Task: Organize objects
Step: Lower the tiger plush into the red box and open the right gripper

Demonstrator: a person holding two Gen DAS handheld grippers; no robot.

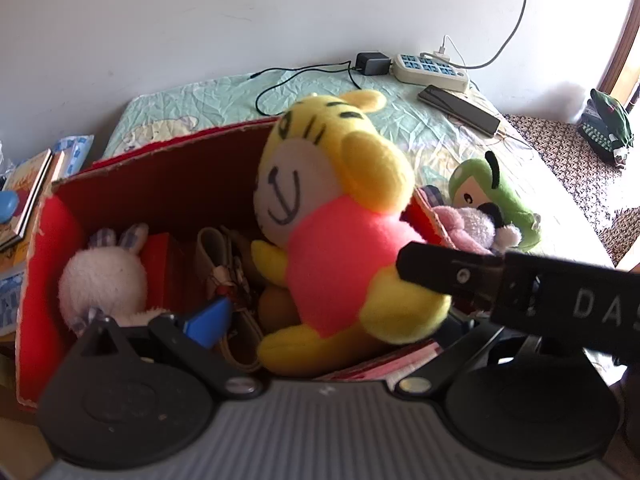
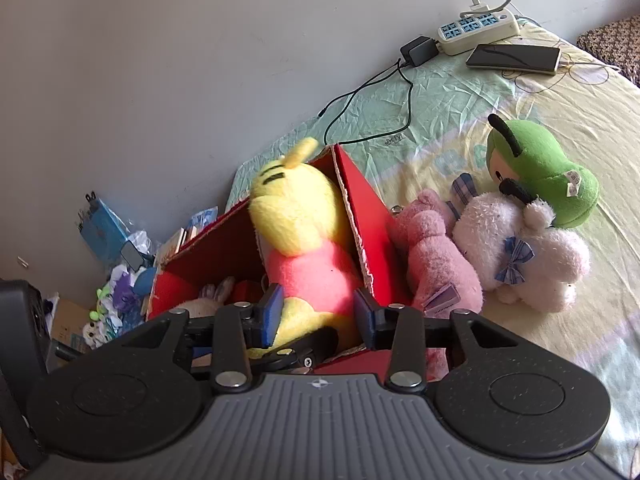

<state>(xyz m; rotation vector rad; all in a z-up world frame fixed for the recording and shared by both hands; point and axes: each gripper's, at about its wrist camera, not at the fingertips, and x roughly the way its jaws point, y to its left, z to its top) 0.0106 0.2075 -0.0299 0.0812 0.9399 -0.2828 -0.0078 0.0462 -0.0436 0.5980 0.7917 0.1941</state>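
Note:
A yellow tiger plush in a pink shirt stands upright over the open red cardboard box, its legs down inside. My right gripper is shut on the tiger plush, a blue pad pressing each side of its lower body. In the left wrist view the right gripper's black finger reaches in from the right. My left gripper is open; its left blue pad stands apart from the toy and its right finger is hidden. A white bunny and other items lie in the box.
Beside the box on the bed lie a pink plush, a white plush and a green plush. A power strip, adapter and phone sit by the wall. Books and clutter are left of the box.

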